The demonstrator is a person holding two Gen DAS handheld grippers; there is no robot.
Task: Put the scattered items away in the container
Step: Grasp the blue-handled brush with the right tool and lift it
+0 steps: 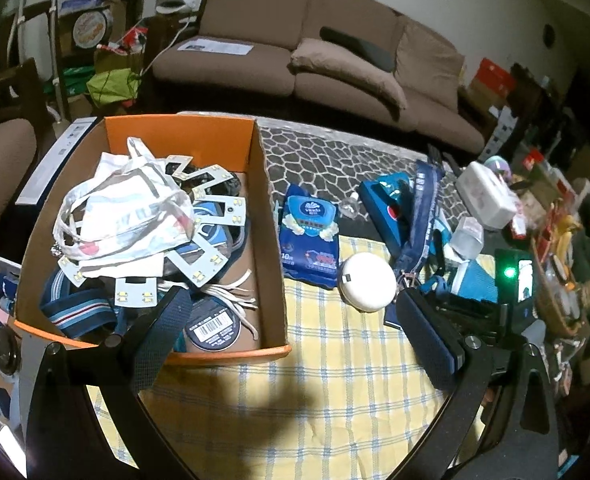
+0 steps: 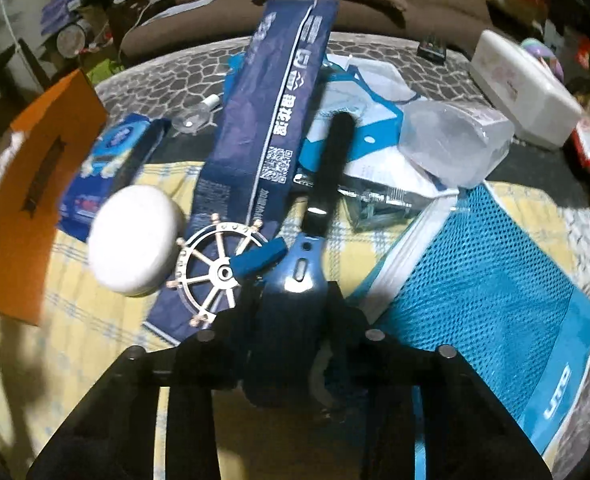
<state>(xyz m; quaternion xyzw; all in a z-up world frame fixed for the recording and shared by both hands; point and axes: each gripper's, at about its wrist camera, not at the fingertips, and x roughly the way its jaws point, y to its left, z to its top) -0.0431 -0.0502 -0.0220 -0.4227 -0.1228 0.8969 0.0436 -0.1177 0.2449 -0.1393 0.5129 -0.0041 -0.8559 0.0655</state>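
Note:
The orange cardboard box stands at the left, filled with a white plastic bag, LED strips, straps and a round tin. My left gripper hangs wide open over the yellow checked cloth, beside the box's near right corner, with nothing between its fingers. My right gripper is shut on the wide blue end of a blue-and-black handled tool, whose black shaft points away. A ship's-wheel charm lies just left of it. A white round puck and a blue tissue pack lie beside the box.
A long dark-blue carton, clear plastic box, blue mesh pouch, small clear bottle and white case crowd the right of the cloth. A brown sofa stands behind, and clutter lines both sides.

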